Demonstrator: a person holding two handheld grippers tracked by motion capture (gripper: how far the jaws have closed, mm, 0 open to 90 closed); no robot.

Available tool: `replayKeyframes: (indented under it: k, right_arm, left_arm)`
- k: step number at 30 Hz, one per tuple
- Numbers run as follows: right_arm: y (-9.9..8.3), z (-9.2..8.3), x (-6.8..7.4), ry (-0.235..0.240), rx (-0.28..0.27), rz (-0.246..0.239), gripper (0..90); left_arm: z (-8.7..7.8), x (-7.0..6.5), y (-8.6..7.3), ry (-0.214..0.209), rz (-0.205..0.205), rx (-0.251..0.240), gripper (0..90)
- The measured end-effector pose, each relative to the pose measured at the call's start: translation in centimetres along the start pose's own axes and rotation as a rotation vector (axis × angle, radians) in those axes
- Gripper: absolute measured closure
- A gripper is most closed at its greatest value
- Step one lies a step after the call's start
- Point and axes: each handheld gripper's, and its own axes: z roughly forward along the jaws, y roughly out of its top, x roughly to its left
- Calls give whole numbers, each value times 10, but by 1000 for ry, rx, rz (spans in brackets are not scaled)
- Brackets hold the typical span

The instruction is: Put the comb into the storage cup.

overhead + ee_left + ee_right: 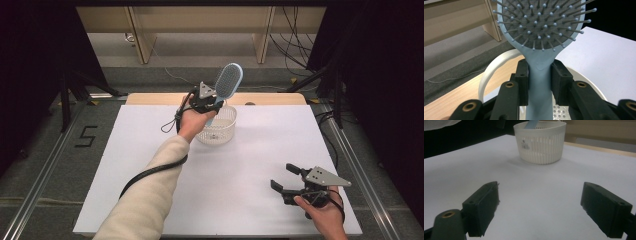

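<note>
At the near right, the right gripper (286,179) rests idle on the white tabletop (250,165), jaws spread and empty. Farther off, the left gripper (210,106) pinches the handle of a pale blue plastic hairbrush (228,82), holding it upright over the white slotted plastic basket (220,131), apparently to lower it in.

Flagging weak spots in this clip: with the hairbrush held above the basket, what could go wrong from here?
1. The left gripper clamps only the narrow neck of the hairbrush, with the heavy head tilted above it; the brush might pivot or slip.
2. The handle end reaches into the light white basket; pushing it sideways could tip or slide the basket.
3. The right gripper rests open, far away, so it cannot steady the basket.
</note>
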Motion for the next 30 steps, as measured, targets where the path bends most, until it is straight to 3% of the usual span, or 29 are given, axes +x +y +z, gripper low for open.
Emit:
replayKeyframes:
  k: [30]
  right_arm:
    - [0,0,0,1,6,0,157]
  left_arm:
    - [4,-2,-4,-11,12,16,697]
